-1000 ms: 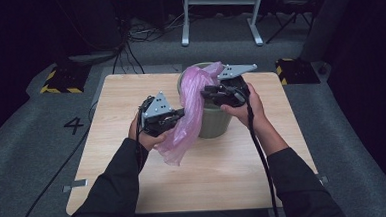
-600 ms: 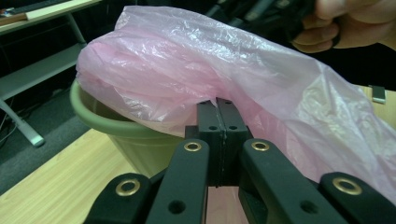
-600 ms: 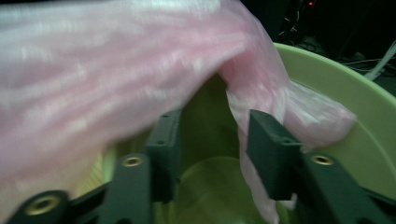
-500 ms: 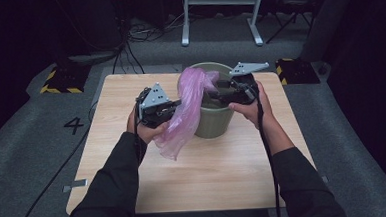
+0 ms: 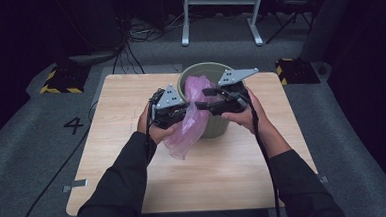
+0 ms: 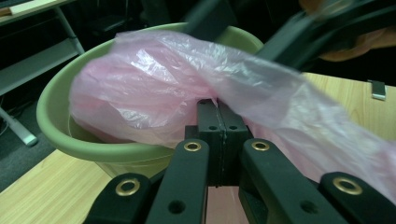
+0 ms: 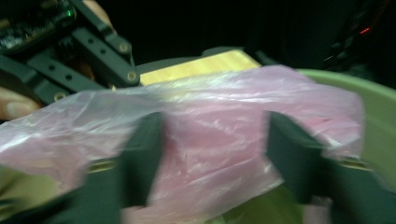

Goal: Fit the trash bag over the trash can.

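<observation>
Counting near to far: one light wooden surface [image 5: 132,141], two claws, one thin pink plastic bag [image 5: 194,116], one round olive-green plastic bin [image 5: 217,130]. The left claw [image 5: 183,110] is clamped together on the bag's film. The right claw [image 5: 200,99], just closing, stands apart with bag film between its jaws. The bag runs from the bin's mouth down over its near rim towards the person. A "4" [image 5: 74,125] marks the grey floor.

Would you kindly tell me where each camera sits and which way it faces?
High view: above the person's side, facing down on the wooden table; forearms, left gripper, right gripper.
Left gripper view: rides that gripper, facing the pale green plastic bin; jaws pinch the thin pink plastic bag.
Right gripper view: faces bag, parted jaws.
All share the bag.
</observation>
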Motion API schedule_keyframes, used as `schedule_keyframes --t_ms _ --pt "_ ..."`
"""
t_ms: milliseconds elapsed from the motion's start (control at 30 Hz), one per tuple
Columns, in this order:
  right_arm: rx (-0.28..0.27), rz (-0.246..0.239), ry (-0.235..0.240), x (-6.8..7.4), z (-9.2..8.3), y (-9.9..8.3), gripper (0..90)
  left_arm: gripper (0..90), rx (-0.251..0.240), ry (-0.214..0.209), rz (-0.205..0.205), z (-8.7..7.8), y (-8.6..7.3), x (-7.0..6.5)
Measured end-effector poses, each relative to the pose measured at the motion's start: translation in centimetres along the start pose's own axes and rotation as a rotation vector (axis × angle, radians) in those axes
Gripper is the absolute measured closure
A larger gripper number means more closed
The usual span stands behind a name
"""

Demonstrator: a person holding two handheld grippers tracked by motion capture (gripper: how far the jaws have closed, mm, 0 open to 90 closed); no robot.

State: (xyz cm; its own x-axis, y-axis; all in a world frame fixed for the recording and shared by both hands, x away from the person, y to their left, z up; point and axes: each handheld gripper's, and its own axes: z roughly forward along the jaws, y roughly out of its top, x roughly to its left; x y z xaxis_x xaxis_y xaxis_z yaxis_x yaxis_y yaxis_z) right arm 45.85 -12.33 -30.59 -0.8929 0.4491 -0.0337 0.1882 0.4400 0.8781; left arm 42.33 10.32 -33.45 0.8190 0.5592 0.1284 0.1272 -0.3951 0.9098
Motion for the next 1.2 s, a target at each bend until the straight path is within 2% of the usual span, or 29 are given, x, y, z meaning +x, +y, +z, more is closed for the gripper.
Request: schedule_keyframes --t_ms 33,133,200,233,300,367,500,600,667,733,800,833,900,1000,1067,1133,1200 --pt "0.006 0.001 -0.011 -0.1 0.2 -0.1 59.7 89.3 -0.002 0.012 -0.004 0.0 -0.1 0.1" --pt "-0.012 -0.017 -0.018 0.0 0.6 -0.5 74.9 84.4 -0.014 0.008 -0.022 -0.1 -0.4 0.6" --pt "-0.015 -0.023 -0.019 0.1 0.7 -0.6 81.6 81.4 -0.038 -0.01 -0.031 -0.4 -0.6 0.7" --pt "-0.017 -0.027 -0.02 0.1 0.7 -0.7 84.2 77.8 -0.051 0.003 -0.035 -0.6 -0.8 0.7" --pt "-0.03 -0.02 -0.032 -0.2 0.5 -0.8 88.7 58.5 -0.054 0.042 -0.056 -1.1 -0.9 0.8" --pt "-0.044 -0.007 -0.053 -0.4 0.3 -1.0 89.6 45.0 -0.069 0.077 -0.067 -1.8 -0.9 0.6" --pt "-0.055 0.017 -0.097 -1.1 -0.2 -1.3 89.7 33.2 -0.101 0.036 -0.079 -3.4 -1.1 0.3" --pt "-0.054 0.044 -0.135 -2.0 -0.7 -1.6 89.7 30.9 -0.11 0.018 -0.081 -4.3 -1.3 0.2" --pt "-0.057 0.068 -0.149 -2.7 -1.1 -1.8 89.6 28.7 -0.113 -0.021 -0.094 -4.8 -1.6 0.2" --pt "-0.054 0.084 -0.164 -3.1 -1.3 -2.1 89.5 27.0 -0.119 -0.042 -0.091 -5.2 -1.8 0.0" --pt "-0.047 0.085 -0.172 -3.4 -1.4 -2.2 89.5 25.5 -0.121 -0.05 -0.087 -5.5 -1.9 -0.1" --pt "-0.045 0.087 -0.176 -3.6 -1.4 -2.3 89.6 24.9 -0.121 -0.047 -0.084 -5.7 -1.9 -0.1" --pt "-0.047 0.097 -0.176 -3.9 -1.5 -2.5 89.7 25.3 -0.151 -0.046 -0.097 -6.5 -2.1 -0.1" --pt "-0.049 0.094 -0.171 -4.2 -1.8 -2.6 89.9 26.2 -0.147 -0.018 -0.083 -7.2 -2.2 0.2" --pt "-0.047 0.094 -0.173 -4.2 -1.9 -2.6 90.0 28.6 -0.151 -0.009 -0.092 -7.7 -2.4 0.8" --pt "-0.052 0.091 -0.167 -4.4 -2.1 -2.7 90.0 31.1 -0.155 -0.023 -0.1 -8.0 -2.6 1.4" --pt "-0.056 0.09 -0.159 -4.5 -2.3 -2.8 90.0 31.1 -0.148 -0.045 -0.091 -8.1 -2.6 2.0"
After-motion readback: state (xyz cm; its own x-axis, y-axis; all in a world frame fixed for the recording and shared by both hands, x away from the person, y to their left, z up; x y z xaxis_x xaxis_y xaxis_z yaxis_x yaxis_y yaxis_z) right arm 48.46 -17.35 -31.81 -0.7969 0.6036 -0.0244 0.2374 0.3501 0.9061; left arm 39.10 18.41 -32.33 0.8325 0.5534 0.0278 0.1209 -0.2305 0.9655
